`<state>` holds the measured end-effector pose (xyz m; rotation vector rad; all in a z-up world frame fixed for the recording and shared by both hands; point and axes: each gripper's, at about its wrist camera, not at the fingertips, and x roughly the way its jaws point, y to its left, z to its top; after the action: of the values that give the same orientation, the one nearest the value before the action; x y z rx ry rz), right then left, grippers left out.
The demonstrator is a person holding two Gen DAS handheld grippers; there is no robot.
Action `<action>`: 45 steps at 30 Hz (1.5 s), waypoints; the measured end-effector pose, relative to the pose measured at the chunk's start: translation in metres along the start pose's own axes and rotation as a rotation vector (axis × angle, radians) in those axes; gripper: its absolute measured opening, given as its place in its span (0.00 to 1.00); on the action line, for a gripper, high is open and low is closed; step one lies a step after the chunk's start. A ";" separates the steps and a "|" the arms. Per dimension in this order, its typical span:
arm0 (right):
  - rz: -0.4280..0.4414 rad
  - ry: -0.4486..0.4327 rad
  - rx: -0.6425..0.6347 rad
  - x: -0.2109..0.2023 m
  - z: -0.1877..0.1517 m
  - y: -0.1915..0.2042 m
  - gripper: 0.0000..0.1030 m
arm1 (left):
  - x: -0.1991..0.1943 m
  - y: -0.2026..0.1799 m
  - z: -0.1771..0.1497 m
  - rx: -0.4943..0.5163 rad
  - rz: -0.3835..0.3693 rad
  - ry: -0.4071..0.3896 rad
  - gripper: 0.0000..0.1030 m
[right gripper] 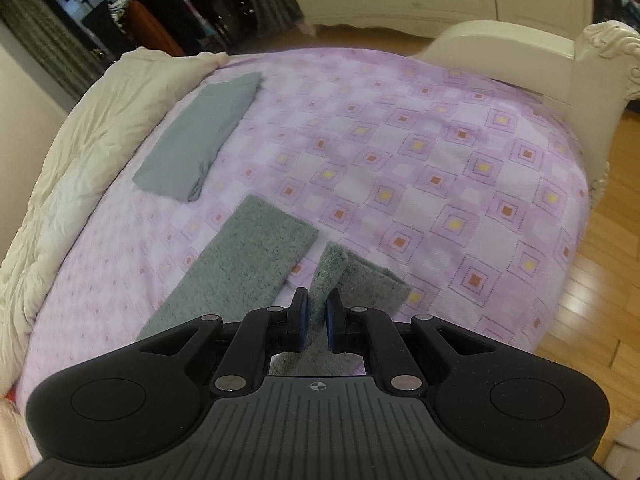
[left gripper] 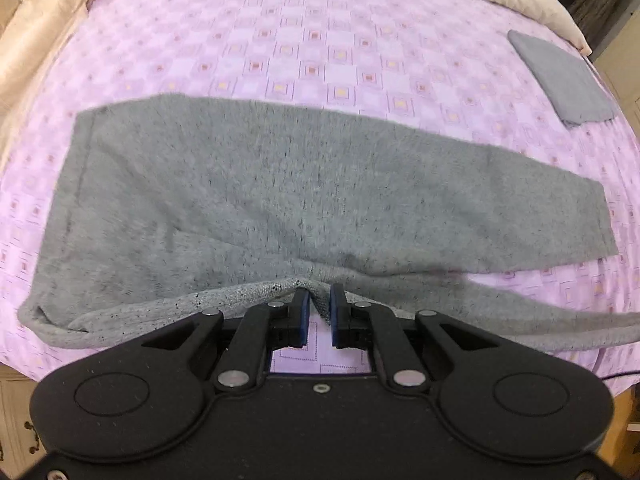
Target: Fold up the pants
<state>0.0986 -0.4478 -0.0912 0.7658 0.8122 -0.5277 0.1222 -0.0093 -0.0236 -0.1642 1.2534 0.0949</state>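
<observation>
The left gripper (left gripper: 319, 304) was clenched on a pinch of the near pant leg, and the right gripper (right gripper: 316, 312) gripped that leg's cuff end, probably so the leg could be carried over its twin. The pants (left gripper: 248, 192), a fuzzy grey knit, lay lengthwise on the lilac checked bedsheet (left gripper: 304, 48). Beyond sat a smooth folded grey cloth (right gripper: 200, 132), then a rumpled cream duvet (right gripper: 76, 136).
</observation>
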 end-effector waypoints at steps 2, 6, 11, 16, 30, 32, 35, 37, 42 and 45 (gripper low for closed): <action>0.029 -0.007 0.001 0.007 0.012 0.013 0.09 | -0.003 -0.004 0.013 0.007 0.017 -0.017 0.13; 0.086 0.003 -0.012 0.049 0.042 0.043 0.09 | 0.012 -0.010 0.059 -0.022 0.033 -0.045 0.13; 0.081 0.043 0.003 0.116 0.066 0.068 0.09 | 0.058 -0.022 0.114 -0.031 0.075 -0.044 0.13; 0.025 0.084 0.025 0.168 0.073 0.082 0.09 | 0.107 -0.039 0.148 0.005 0.137 0.009 0.13; 0.036 0.124 -0.039 0.218 0.081 0.089 0.23 | 0.190 -0.062 0.190 0.022 0.216 0.109 0.16; 0.069 0.053 -0.072 0.203 0.085 0.087 0.31 | 0.195 -0.066 0.193 0.044 0.230 0.100 0.22; 0.077 0.010 -0.112 0.183 0.093 0.079 0.31 | 0.196 -0.072 0.198 0.062 0.235 0.073 0.23; 0.083 0.011 -0.135 0.170 0.097 0.070 0.31 | 0.190 -0.076 0.201 0.054 0.234 0.050 0.23; 0.064 0.053 -0.240 0.149 0.085 0.051 0.31 | 0.157 -0.084 0.189 0.048 0.198 -0.004 0.23; 0.043 0.085 -0.302 0.146 0.066 0.040 0.31 | 0.136 -0.094 0.166 0.087 0.163 -0.015 0.23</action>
<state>0.2410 -0.4927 -0.1623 0.5288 0.9277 -0.3251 0.3348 -0.0753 -0.0959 0.0138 1.2524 0.1815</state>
